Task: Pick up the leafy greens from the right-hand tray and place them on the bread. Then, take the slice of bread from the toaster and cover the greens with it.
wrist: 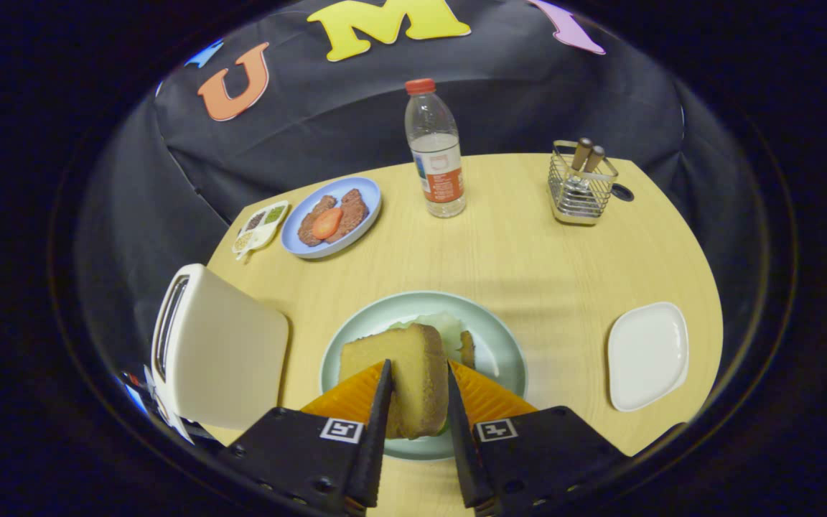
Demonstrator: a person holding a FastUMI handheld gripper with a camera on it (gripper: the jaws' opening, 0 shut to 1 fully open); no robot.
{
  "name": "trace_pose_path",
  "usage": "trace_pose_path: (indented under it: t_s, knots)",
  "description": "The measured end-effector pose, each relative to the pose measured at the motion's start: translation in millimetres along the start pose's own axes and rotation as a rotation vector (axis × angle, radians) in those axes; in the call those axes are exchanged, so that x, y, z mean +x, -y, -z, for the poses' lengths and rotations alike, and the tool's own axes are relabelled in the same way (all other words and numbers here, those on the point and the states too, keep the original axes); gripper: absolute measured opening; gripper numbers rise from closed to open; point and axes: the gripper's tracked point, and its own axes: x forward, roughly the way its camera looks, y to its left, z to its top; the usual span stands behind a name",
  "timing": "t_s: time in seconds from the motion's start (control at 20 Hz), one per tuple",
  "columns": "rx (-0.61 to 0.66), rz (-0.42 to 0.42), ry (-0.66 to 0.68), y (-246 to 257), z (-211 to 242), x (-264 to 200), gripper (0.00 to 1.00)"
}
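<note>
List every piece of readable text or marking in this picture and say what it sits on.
Bottle label: print too small and blurred to read.
Square coded markers on the gripper, one per finger: patterns, no words.
The gripper is shut on the bread slice over the green plate.
Nothing else carries text.

Tongs (418, 384) clamp a bread slice (399, 373) above the green plate (503, 345).

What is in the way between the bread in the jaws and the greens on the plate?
Nothing visible. The gripper holds the bread slice between its jaws, right over the green plate, with the leafy greens just beyond it.
</note>
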Motion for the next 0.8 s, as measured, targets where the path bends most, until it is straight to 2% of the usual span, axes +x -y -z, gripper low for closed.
trace_pose_path:
  t_s: [0.15, 0.25, 0.3, 0.35, 0.5, 0.6, 0.65, 0.8]
  knots:
    - [-0.008, -0.005, -0.006, 8, 4, 4, 0.43]
    - [-0.025, -0.008, -0.005, 15, 6, 7, 0.51]
    - [-0.032, -0.005, -0.008, 18, 9, 9, 0.51]
    - [-0.040, -0.002, -0.014, 23, 12, 12, 0.55]
    - [-0.068, 0.007, -0.020, 33, 18, 13, 0.61]
    - [-0.080, 0.009, -0.005, 36, 16, 7, 0.59]
    - [-0.084, 0.010, 0.008, 36, 14, 0, 0.67]
    - [-0.085, 0.029, 0.071, 39, 4, -26, 0.72]
